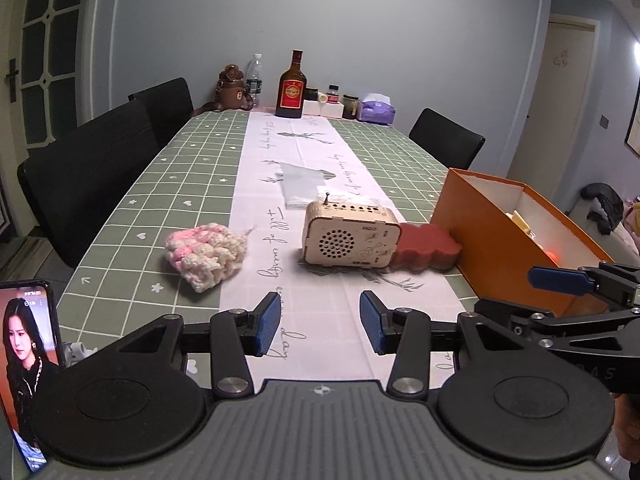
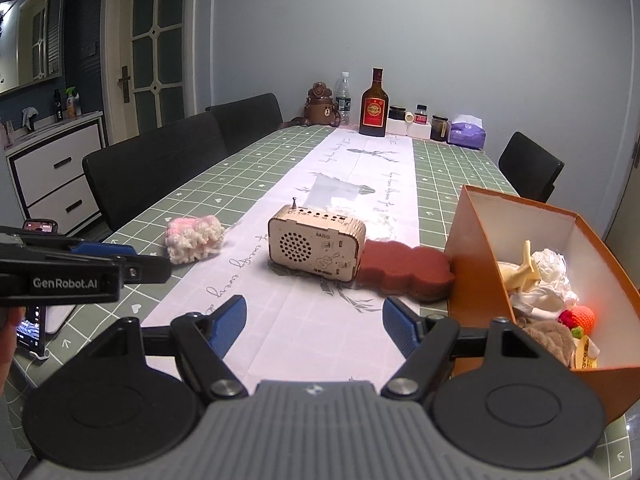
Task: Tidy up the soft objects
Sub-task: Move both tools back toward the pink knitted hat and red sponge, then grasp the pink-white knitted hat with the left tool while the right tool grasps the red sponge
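Both grippers, left (image 1: 319,325) and right (image 2: 314,327), hover spread apart, holding nothing. Ahead lie the knitted pink-white bundle (image 1: 206,251) (leftward) and red sponge (image 2: 406,270), which touches the orange box (image 2: 472,236).

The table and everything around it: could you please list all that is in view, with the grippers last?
Knit piece: 1, pink and white, left of the radio.
Radio: 1, pale wood, on the white runner.
Sponge: 1, dark red, between radio and box, touching both.
Box: 1, orange, open, at the right edge, with soft toys inside.
Plastic bag: 1, clear, behind the radio.
Liquor bottle: 1, brown with red label, far end.
Water bottle: 1, clear, far end.
Bear flask: 1, brown, far end.
Jars: several, dark, far end.
Tissue pack: 1, purple, far right.
Chairs: 3, black.
Phone: 1, screen lit, near left.
Left gripper: open, empty.
Right gripper: open, empty.
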Available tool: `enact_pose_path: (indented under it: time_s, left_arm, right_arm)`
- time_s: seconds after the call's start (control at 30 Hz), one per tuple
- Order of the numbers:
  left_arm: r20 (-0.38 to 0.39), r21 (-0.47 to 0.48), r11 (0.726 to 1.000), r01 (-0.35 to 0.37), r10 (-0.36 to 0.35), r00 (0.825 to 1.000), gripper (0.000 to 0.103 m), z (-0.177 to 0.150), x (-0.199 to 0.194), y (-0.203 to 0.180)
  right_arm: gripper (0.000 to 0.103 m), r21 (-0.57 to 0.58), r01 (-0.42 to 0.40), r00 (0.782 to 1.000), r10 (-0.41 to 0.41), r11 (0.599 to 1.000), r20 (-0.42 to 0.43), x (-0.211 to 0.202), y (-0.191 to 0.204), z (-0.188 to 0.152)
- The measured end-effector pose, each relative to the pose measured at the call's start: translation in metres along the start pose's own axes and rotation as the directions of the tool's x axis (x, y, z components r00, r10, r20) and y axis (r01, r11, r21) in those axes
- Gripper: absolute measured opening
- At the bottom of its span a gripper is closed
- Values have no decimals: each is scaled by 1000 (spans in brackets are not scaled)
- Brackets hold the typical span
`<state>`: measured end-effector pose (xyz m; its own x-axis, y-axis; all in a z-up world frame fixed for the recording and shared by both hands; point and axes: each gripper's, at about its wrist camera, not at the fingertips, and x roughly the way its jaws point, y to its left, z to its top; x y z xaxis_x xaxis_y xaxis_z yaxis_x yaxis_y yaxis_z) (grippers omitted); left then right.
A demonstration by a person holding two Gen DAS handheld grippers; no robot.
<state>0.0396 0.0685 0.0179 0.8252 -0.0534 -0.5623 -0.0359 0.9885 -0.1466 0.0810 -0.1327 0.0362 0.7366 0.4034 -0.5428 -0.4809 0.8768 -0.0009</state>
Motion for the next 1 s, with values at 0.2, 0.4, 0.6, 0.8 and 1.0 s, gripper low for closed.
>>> enact_pose_path:
  time_s: [0.2, 0.4, 0.6, 0.8, 1.0]
  left_arm:
    - [-16, 2, 1000, -10, 10, 1000, 52, 6, 10, 8]
    - [-64, -10, 999, -50, 50, 997, 52, 17, 33, 26]
    - [-113, -35, 990, -134, 129, 985, 59, 32, 70, 48]
    - [-136, 0, 975, -220, 218, 966, 70, 44, 106, 55]
    - [-191, 53, 962, -266, 271, 943, 82, 51, 140, 51]
  right_arm:
    - [74, -26, 19, 1000, -20, 999, -14, 11, -9, 7]
    - [74, -79, 18, 998, -23, 997, -56, 30, -22, 17]
    - [74, -106, -21, 991, 7, 994, -130, 61, -39, 31]
    - [74, -194, -93, 969, 44, 977, -243, 97, -54, 55]
    - [74, -278, -180, 929, 69, 944, -364, 136, -70, 81]
